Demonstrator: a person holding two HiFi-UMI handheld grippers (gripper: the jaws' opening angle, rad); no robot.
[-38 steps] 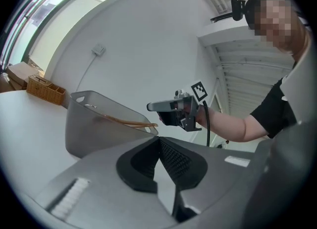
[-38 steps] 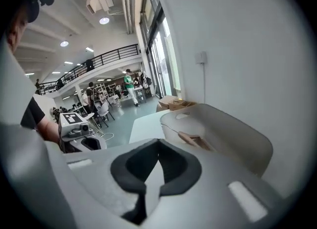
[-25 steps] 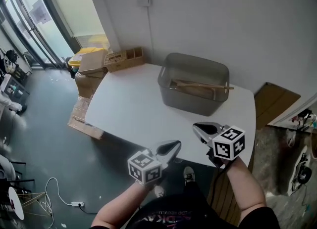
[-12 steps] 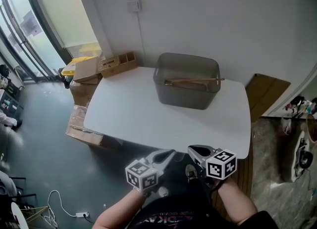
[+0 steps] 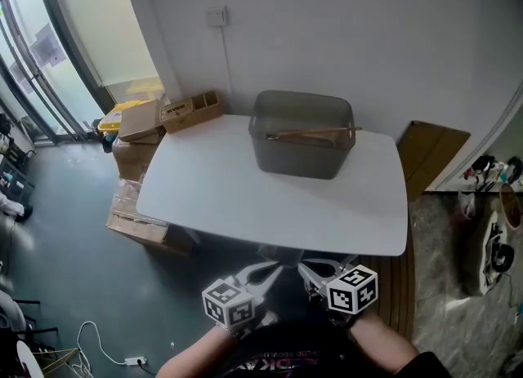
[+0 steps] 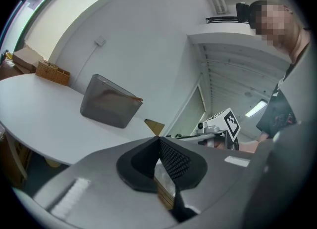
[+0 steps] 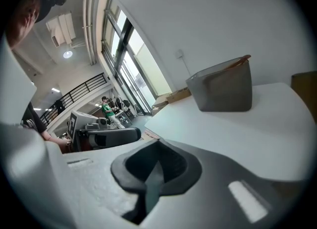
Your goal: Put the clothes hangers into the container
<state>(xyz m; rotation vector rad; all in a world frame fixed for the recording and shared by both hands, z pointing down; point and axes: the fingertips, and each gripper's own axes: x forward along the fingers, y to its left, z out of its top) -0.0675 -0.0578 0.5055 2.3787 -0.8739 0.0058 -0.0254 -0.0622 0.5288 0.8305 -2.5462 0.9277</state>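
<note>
A grey container (image 5: 302,133) stands at the far side of the white table (image 5: 245,197). A wooden clothes hanger (image 5: 315,132) lies in it, one end poking over the rim (image 6: 134,98). Both grippers hang close to the person's body, below the table's near edge and well short of the container. The left gripper (image 5: 268,270) is shut with nothing between its pads (image 6: 171,158). Beside it the right gripper (image 5: 312,269) is shut and empty too. The container (image 7: 223,92) shows far off in the right gripper view.
Cardboard boxes (image 5: 135,127) and a wooden organiser box (image 5: 189,108) sit past the table's far left corner. A brown board (image 5: 429,149) leans by the wall at right. Glass doors (image 5: 33,50) run along the left. Cables lie on the floor at lower left.
Both grippers have drawn back from over the table's near edge to below it, close to the body, and closer together. The hanger stays in the container.
</note>
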